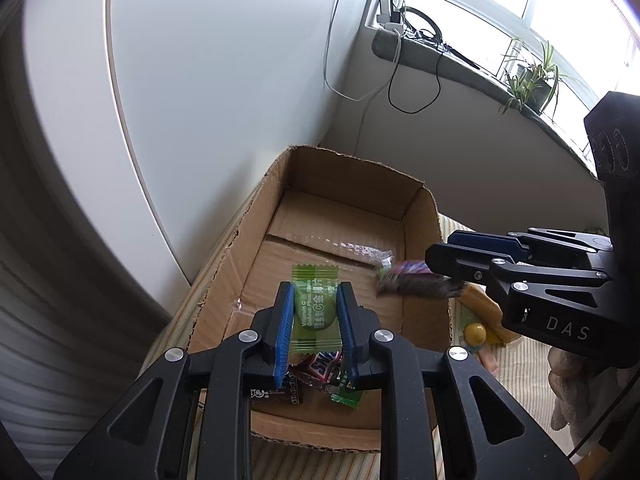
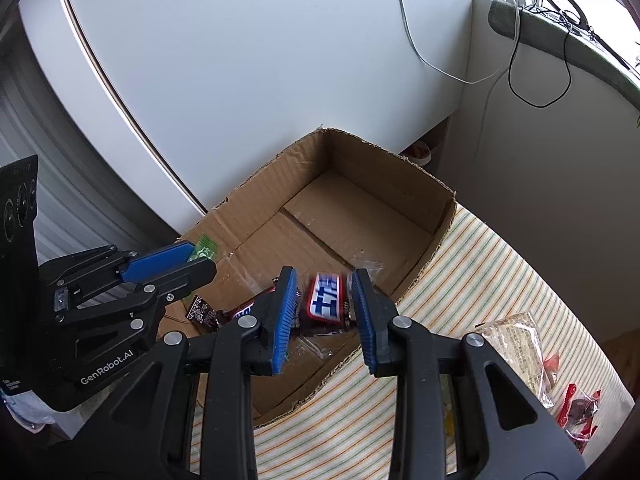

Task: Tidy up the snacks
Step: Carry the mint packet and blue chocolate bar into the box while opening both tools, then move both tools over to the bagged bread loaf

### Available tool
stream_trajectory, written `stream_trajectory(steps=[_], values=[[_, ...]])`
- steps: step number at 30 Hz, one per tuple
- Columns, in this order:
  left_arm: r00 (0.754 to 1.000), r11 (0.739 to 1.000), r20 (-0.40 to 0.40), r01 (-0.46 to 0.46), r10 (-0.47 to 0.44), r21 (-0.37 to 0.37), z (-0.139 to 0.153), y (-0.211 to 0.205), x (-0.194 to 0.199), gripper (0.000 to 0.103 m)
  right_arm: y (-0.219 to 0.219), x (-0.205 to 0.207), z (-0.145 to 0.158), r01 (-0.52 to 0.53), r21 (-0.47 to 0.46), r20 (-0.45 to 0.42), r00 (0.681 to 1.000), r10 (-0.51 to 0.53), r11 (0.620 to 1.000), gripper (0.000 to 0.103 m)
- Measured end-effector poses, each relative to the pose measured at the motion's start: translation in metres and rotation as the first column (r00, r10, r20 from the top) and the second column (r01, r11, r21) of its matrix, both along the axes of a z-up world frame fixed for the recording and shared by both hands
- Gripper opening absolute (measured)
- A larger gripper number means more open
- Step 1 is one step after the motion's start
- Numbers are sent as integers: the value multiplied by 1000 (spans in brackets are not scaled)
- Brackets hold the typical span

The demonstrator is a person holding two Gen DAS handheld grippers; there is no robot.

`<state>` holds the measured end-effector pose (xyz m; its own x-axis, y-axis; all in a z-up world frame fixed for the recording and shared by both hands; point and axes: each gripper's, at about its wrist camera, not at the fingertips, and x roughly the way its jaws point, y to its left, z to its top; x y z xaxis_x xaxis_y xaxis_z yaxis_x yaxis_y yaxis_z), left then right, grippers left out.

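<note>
Both tongs hang over the open brown cardboard box (image 1: 304,184) on the striped cloth. Left wrist view: your left tongs (image 1: 315,320) are clamped on one flat green plum-candy sachet (image 1: 316,304), pinched by its side edges above the box floor. It looks light, soft and crinkly, so take it mid-body, not by the slippery crimped ends. Under it lie one brown Snickers bar (image 1: 322,366), one green wrapper and one dark wrapper.

Right wrist view: your right tongs (image 2: 325,316) stand apart, with a blurred red-white-and-blue wrapped bar (image 2: 326,300) between the pads but not pressed, seemingly dropping loose over the box. Judged small, glossy and prone to slip. On the cloth outside wait one clear-bagged pastry (image 2: 516,344) and red-wrapped sweets (image 2: 578,412).
</note>
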<state>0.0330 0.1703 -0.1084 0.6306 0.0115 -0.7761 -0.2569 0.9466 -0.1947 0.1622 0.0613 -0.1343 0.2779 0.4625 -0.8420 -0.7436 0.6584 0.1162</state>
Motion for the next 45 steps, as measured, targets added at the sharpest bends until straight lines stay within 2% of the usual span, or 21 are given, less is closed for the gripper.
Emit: stream_trajectory(steps=[1,2,3,4,6,10,13,17,21,30,38,45], values=[[1000,1000,-3,0,0,3,0,0,0,21,-1,-1,2,5,1,11,1000,-5,1000,52],[1000,1000,-6,0,0,8,0,-1,1,23,-2,-1,4,9,6,22,1000,-9,1000,60],[1000,1000,-5,-1,1,12,0,-1,1,30,-3,-1,6,15,12,32,999,-15,1000,69],[1000,1000,-3,-3,4,13,0,-2,1,36,-4,-1,8,18,16,35,999,-19,1000,71],[1000,1000,-2,-10,10,12,0,-2,1,40,-7,1,10,27,18,34,999,-28,999,72],[1000,1000,-8,-6,6,8,-1,-2,4,41,-14,5,12,40,17,41,998,-40,999,78],[1000,1000,-11,3,-3,1,-1,-4,4,46,-21,8,13,53,19,39,998,-54,998,78],[1000,1000,-4,5,-5,-11,2,-7,2,47,-39,15,15,75,30,22,997,-76,997,79],[1000,998,1,17,-17,-52,4,-12,3,47,-67,22,17,110,46,4,994,-111,993,79],[991,986,35,131,-128,-106,16,-56,12,47,-145,44,15,213,63,-49,976,-210,975,79],[964,949,39,265,-262,-172,16,-107,27,47,-190,72,3,278,90,-166,951,-260,956,79],[943,906,15,324,-333,-271,4,-145,45,47,-194,87,-20,270,111,-275,933,-231,957,79]])
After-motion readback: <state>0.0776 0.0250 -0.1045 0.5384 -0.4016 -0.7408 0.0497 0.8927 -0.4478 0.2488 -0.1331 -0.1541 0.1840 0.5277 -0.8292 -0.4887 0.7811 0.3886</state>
